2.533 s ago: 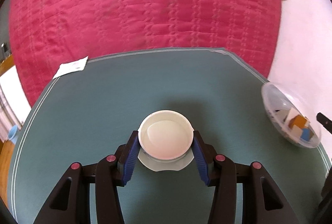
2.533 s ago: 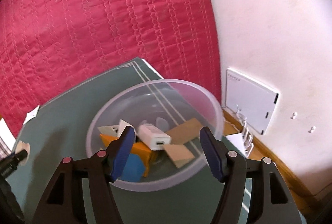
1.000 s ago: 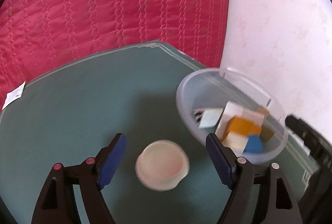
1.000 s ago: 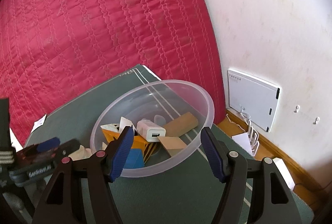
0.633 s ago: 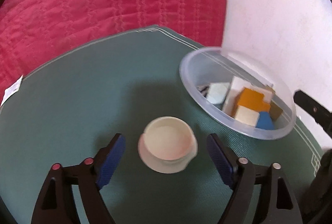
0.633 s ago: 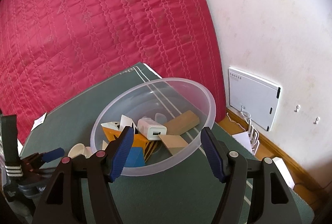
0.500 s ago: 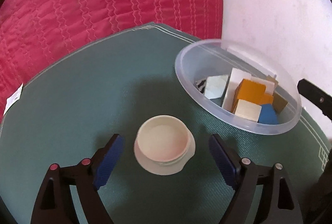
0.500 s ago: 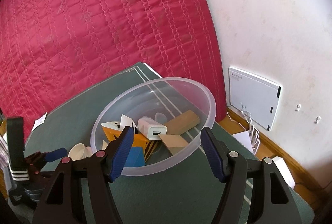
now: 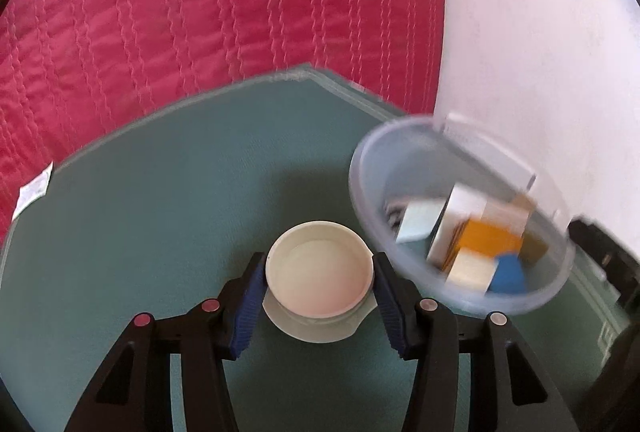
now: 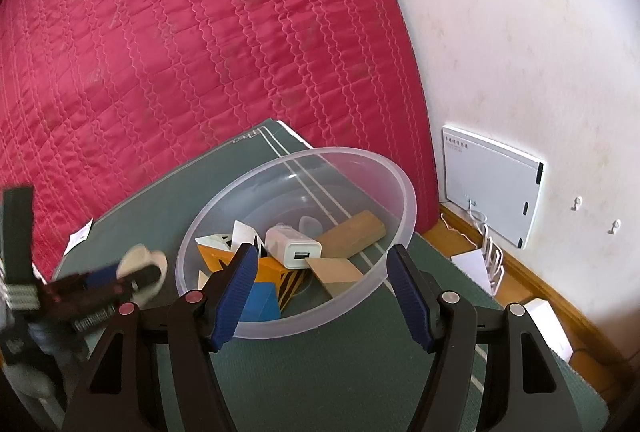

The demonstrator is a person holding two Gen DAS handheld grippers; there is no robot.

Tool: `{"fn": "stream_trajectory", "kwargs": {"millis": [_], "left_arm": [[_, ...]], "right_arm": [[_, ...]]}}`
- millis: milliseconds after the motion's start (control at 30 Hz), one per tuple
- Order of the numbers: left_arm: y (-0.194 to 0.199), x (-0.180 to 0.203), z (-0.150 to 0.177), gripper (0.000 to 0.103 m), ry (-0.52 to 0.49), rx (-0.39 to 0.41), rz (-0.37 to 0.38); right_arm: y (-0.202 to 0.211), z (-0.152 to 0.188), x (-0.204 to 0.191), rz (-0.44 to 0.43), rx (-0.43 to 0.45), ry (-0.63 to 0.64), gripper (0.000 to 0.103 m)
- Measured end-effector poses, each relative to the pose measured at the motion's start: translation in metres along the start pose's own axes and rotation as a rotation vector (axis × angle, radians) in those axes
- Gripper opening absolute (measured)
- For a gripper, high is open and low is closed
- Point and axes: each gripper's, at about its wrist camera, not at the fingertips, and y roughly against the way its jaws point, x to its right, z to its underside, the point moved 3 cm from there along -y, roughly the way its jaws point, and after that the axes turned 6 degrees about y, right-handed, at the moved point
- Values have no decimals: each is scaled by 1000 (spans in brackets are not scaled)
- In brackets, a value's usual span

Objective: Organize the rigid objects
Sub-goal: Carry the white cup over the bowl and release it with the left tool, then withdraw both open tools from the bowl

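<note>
A cream cup (image 9: 320, 280) with a flared base stands on the green table mat (image 9: 160, 212). My left gripper (image 9: 319, 264) has its jaws closing on it, and both blue pads touch the cup's sides. To the cup's right sits a clear plastic bowl (image 9: 360, 192) holding an orange block (image 9: 492, 240), a blue block (image 9: 508, 274) and pale pieces. In the right wrist view my right gripper (image 10: 322, 252) stands open at the bowl's (image 10: 404, 192) near rim, gripping nothing. A white charger (image 10: 294, 246) and a wooden block (image 10: 352, 232) lie inside. The cup (image 10: 142, 258) shows blurred at left.
A red quilted cover (image 9: 200, 12) rises behind the table. A white wall with a white panel (image 10: 492, 184) is on the right, above a wooden floor. A paper tag (image 9: 34, 188) lies at the mat's left edge.
The left gripper's jaws, wide apart around the standing cup half a second ago, have come in onto its sides. The right gripper and the bowl have not moved.
</note>
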Motion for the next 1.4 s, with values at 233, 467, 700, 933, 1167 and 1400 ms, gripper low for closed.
{"fn": "stream_trajectory", "kwargs": {"millis": [233,467,700,933,1167,1400], "left_arm": [[0,36,-32,55,-46,65,48],[-25,64,-53,55,-78,55,103],[-29,61,-55,89,-30,66,106],[-17,48,-50,94,-8,82,59],[4,45,-39,102,-66,124,-49],[23,38,-28,102,-77,154,-90]], "right_arm": [[0,3,-3,-6,-2,-20,68],[0,5,2,-19,-9,-42,68],[0,5,3,-23,-13,-52,68],[0,5,4,-19,-12,-49,68],[-4,7,7,-20,-50,-55,77],[-2,15,-2,-30,-100,-11,81]]}}
